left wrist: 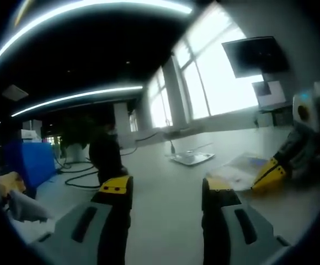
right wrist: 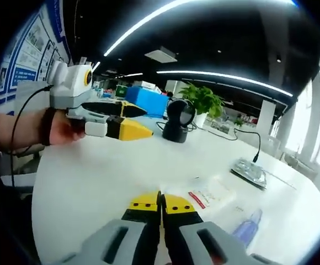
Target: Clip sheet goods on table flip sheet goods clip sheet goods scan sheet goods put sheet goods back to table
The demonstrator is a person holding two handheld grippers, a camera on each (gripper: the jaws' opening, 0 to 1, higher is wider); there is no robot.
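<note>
Right gripper view: our right tongs (right wrist: 161, 205) are pressed together, left tongs (left wrist: 167, 190) spread; the sheet packet (right wrist: 212, 194), lower centre on the surface (right wrist: 88, 182), looks thin, floppy, perhaps slippery, so we'd pinch its near edge.

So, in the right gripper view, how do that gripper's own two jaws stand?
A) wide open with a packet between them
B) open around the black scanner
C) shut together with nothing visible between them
C: the right gripper has its yellow tips pressed together above the white table, with no sheet seen between them.
</note>
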